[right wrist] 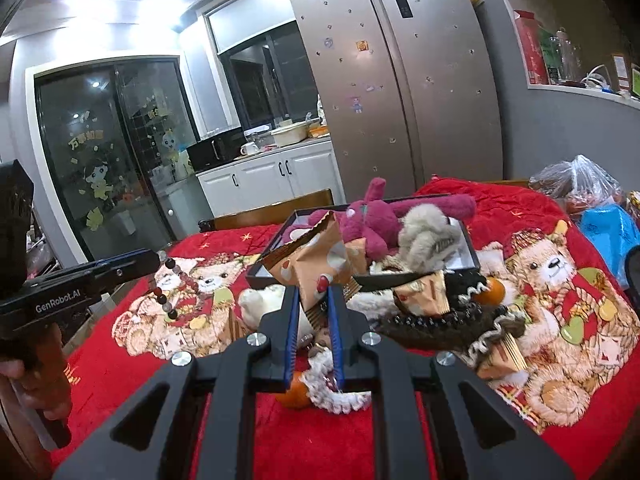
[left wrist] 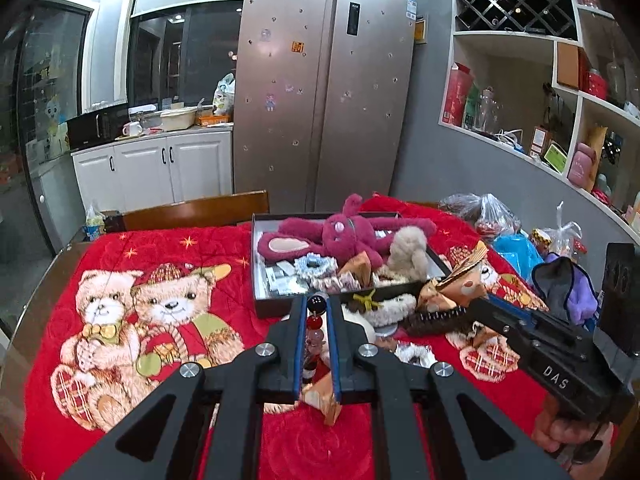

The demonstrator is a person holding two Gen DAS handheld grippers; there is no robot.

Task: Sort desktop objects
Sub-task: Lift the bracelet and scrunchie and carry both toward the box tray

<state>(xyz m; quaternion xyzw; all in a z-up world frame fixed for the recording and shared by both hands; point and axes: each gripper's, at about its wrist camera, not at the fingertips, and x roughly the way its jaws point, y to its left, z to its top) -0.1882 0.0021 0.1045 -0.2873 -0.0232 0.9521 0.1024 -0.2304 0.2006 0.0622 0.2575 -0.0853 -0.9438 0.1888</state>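
left gripper (left wrist: 318, 304): clamped on a bead string (left wrist: 316, 322); dark bead pinched right at the tips, centre of the left wrist view. Rest of the strand dangles below the jaws in the left-centre of the right wrist view (right wrist: 174, 292). Gripped at one end, likely so the strand hangs free and doesn't snag the pile.
right gripper (right wrist: 312, 296): clenched on an orange snack packet (right wrist: 316, 268), centre of its own view. Held by the lower edge, so the packet stands up above the jaws.
box (left wrist: 280, 300): open dark tray, centre of left view, just behind the left tips. Already holds a magenta plush rabbit (left wrist: 340, 236), a beige plush (left wrist: 408, 252) and scrunchies (left wrist: 316, 268). Judged to be the sorting target.
loose pile: dark comb (right wrist: 432, 326), another packet (right wrist: 424, 294), an orange (right wrist: 294, 394), fluffy hair ties; lower centre to centre-right of the right view, on the red blanket (left wrist: 160, 248), in front of the box.
step: both items look lifted clear of the blanket; my read is carry-to-box.
risk: dangling beads may catch the box rim.
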